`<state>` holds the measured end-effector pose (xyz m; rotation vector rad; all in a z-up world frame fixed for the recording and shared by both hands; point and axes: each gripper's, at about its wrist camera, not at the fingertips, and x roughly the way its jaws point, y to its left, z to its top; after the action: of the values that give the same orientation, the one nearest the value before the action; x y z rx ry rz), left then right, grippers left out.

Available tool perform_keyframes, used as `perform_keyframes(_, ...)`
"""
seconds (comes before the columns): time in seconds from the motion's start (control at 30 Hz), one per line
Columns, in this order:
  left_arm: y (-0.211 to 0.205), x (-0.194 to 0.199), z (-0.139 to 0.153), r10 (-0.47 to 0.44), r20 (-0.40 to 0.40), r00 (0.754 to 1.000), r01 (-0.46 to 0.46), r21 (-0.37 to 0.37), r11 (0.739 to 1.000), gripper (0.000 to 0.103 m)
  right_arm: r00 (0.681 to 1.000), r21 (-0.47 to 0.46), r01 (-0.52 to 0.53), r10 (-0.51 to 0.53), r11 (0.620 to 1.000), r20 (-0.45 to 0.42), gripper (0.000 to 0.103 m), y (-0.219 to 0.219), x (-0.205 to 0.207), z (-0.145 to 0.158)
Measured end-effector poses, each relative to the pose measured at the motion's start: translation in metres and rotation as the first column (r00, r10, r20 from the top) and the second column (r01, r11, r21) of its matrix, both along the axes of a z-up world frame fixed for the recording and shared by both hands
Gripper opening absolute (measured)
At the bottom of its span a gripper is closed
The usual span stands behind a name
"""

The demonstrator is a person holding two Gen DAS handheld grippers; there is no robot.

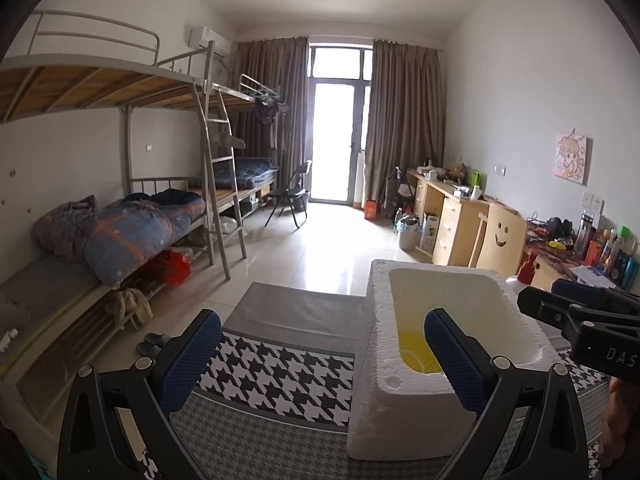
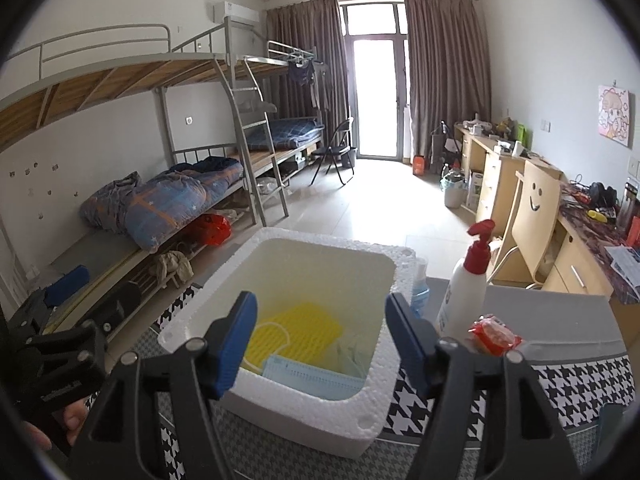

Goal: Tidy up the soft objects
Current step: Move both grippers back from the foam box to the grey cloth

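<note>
A white foam box (image 2: 384,272) stands on a table with a houndstooth cloth (image 1: 280,364). Inside it lie a yellow mask (image 2: 296,332) and a light blue mask (image 2: 312,376). The box also shows in the left wrist view (image 1: 376,344), with the yellow mask (image 1: 416,354) in it. My right gripper (image 2: 322,344) is open and empty, just above the box's near rim. My left gripper (image 1: 322,356) is open and empty, left of the box; its right finger is over the box's opening. The right gripper's body (image 1: 580,320) shows at the right edge of the left wrist view.
A white pump bottle with a red top (image 2: 468,284) and a red packet (image 2: 494,334) stand right of the box. Bunk beds (image 1: 120,220) line the left wall. Desks and a smiley-face chair (image 2: 536,204) line the right wall.
</note>
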<state>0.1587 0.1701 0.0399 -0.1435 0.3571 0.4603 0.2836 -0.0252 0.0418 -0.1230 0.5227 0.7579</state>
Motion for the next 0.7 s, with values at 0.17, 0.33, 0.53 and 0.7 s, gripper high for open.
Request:
perform_keyframes(0.17,-0.009,-0.003,0.003,-0.015,0.002,1.000,0.015,0.015,1.000,0.102,1.000,0.020,0.009,-0.009,1.000,0.022,0.080,-0.007,-0.006,0.005)
perform_keyframes(0.33,-0.016,-0.005,0.006,-0.028,0.006,1.000,0.028,0.016,0.999,0.102,0.998,0.029,0.021,-0.022,0.999,0.055,0.088,-0.014,-0.013,0.008)
perform_keyframes(0.53,-0.024,-0.007,0.011,-0.045,0.011,0.999,0.045,0.027,0.999,0.102,0.996,0.051,0.040,-0.044,0.998,0.079,0.092,-0.027,-0.023,0.012)
perform_keyframes(0.7,-0.033,-0.011,0.014,-0.063,0.018,0.998,0.062,0.040,0.997,0.102,0.994,0.063,0.049,-0.055,0.997,0.092,0.094,-0.036,-0.030,0.014)
